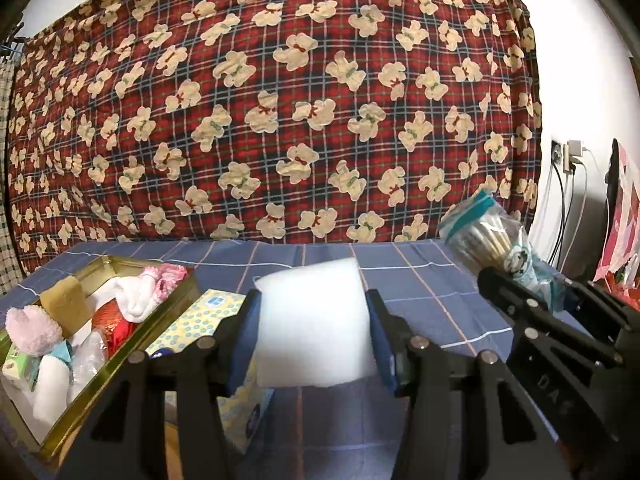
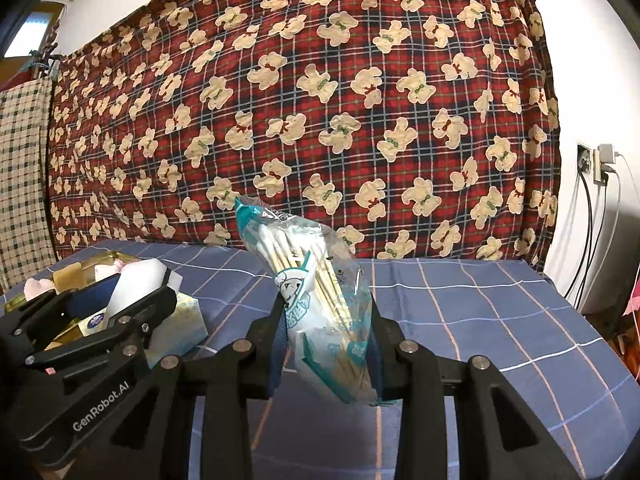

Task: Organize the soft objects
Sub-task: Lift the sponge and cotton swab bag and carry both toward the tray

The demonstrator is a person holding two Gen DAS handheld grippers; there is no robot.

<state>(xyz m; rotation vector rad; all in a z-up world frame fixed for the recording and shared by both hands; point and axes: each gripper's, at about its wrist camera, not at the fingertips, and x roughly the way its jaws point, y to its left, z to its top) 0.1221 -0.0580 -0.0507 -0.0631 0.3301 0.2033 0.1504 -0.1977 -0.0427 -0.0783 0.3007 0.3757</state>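
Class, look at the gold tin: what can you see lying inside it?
Inside the gold tin: pink plush toy, white socks, a red item, a tan block. Anything beneath them is covered.

Brightness: even indoor light, moderately bright; colours saturated on the red plaid hanging cloth printed with cream bears (image 1: 280, 100).
Source: a pale lit window patch (image 2: 30, 34) at upper left of the right wrist view; otherwise diffuse from above.
Shadows: soft, dark under the black gripper linkages on the blue checked tablecloth (image 2: 500, 312).
Glare: mild sheen on the clear plastic bag of cotton swabs (image 2: 320, 292); white foam block (image 1: 312, 320) nearly blown out.
Distortion: strong fisheye bulge, black vignette in the corners.
Focus: slight softness and compression smear throughout, nearest gripper parts blurred.
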